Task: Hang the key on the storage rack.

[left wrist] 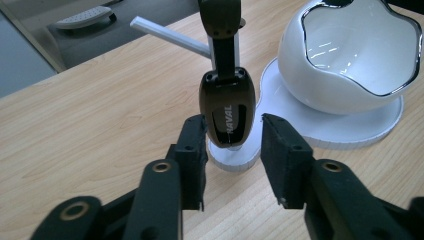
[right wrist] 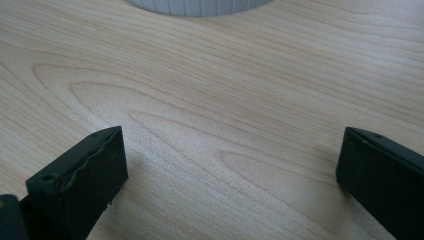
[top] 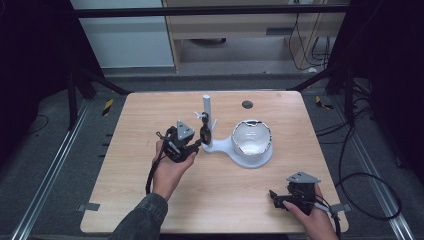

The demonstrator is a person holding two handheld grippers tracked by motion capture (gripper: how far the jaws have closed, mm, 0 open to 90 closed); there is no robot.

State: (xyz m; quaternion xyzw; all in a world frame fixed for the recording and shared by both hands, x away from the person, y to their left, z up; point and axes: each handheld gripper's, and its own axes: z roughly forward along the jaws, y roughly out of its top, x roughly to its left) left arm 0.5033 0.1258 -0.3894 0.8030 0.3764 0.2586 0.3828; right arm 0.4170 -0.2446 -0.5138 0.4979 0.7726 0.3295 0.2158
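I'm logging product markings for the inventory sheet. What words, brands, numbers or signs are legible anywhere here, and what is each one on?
"NAVAL": pale letters running lengthwise along the dark watch band that hangs from the white stand, seen in the left gripper view between the open jaws of the left gripper.
In the high view the same band is too small to read.
Nothing else legible: none on the white bowl or the table.

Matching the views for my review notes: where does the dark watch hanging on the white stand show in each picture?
High view: the dark watch hangs left of centre on the white stand, just ahead of the left gripper.
Left gripper view: upper centre, its lower end between the open fingers.
Right gripper view: not in it.
Shared landmark: the stand's white base.
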